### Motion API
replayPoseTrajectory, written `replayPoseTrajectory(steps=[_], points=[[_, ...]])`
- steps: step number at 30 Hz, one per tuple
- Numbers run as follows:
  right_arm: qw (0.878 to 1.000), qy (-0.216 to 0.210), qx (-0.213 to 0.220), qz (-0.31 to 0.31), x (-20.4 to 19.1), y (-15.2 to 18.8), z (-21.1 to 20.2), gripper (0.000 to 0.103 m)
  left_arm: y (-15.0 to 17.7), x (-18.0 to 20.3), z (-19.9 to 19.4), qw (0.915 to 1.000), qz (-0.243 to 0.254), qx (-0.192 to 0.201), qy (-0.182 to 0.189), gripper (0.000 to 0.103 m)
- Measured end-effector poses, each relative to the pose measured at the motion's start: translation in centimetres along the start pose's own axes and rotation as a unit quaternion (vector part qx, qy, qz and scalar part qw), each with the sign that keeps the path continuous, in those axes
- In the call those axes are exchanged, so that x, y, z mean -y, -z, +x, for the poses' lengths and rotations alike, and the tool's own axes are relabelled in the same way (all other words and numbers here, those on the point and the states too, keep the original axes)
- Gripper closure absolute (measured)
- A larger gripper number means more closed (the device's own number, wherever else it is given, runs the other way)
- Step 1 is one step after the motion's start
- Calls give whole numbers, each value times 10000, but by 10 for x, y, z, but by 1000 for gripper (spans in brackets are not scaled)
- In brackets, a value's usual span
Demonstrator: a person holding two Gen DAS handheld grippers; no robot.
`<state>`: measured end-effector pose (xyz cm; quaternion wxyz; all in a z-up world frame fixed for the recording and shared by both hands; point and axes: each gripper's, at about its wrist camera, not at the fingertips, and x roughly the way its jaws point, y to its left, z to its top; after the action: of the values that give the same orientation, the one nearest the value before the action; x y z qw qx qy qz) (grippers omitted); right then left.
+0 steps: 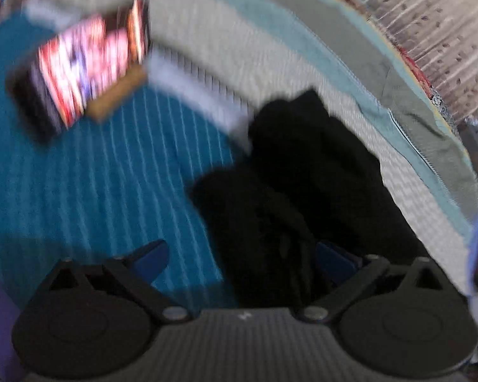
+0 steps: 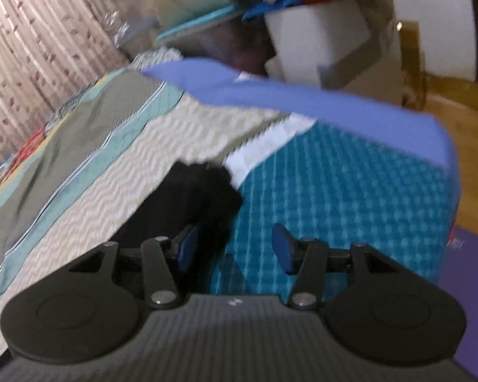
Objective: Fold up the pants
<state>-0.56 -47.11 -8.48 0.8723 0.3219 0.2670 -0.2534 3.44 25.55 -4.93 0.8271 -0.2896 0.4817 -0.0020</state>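
Both views blurred; black pants detail lost.

Pants lie on the bed, phone to their left.

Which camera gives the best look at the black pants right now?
The left wrist view: the black pants fill its middle, lying bunched on the bed cover. The right wrist view shows only a small end of them, partly behind a finger.

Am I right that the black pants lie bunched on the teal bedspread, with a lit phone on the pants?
Not quite: in the left wrist view the lit phone lies on the teal bedspread, apart from the black pants. The pants are bunched, as you say.
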Motion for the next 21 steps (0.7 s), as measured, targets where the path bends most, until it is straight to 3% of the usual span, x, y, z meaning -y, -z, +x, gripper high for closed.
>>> replayPoseTrajectory(steps=[1, 2, 3, 4, 5, 6, 9, 13, 17, 21], points=[[10000, -66, -26, 16, -4, 2, 2, 49, 5, 1, 6, 9999, -28, -88, 78, 32], [9999, -108, -3, 7, -9, 2, 4, 49, 8, 4, 10, 9998, 9, -172, 139, 57], [9999, -110, 38, -33, -14, 2, 5, 49, 11, 7, 14, 9996, 57, -230, 174, 75], [9999, -104, 48, -69, -17, 1, 8, 50, 12, 11, 16, 9995, 92, -252, 152, 86], [9999, -113, 12, -110, -21, 0, 11, 59, 12, 15, 17, 9996, 136, -237, 94, 94], [9996, -168, -92, -184, -22, -2, 17, 80, 13, 18, 16, 9996, 153, -198, 87, 95], [9988, 42, -14, -478, -34, -1, 13, 95, 10, 18, -3, 9997, 75, 9, 250, 95], [9973, -48, 604, -424, -36, -5, -20, 96, -5, 22, -33, 9969, -67, 307, 720, 95], [9871, 55, 1245, -1009, -62, -14, -47, 100, -34, 37, -52, 9919, -54, 646, 1093, 95], [9880, 208, 1277, -841, -64, -35, -44, 98, -78, 64, -45, 9881, 104, 855, 1272, 95]])
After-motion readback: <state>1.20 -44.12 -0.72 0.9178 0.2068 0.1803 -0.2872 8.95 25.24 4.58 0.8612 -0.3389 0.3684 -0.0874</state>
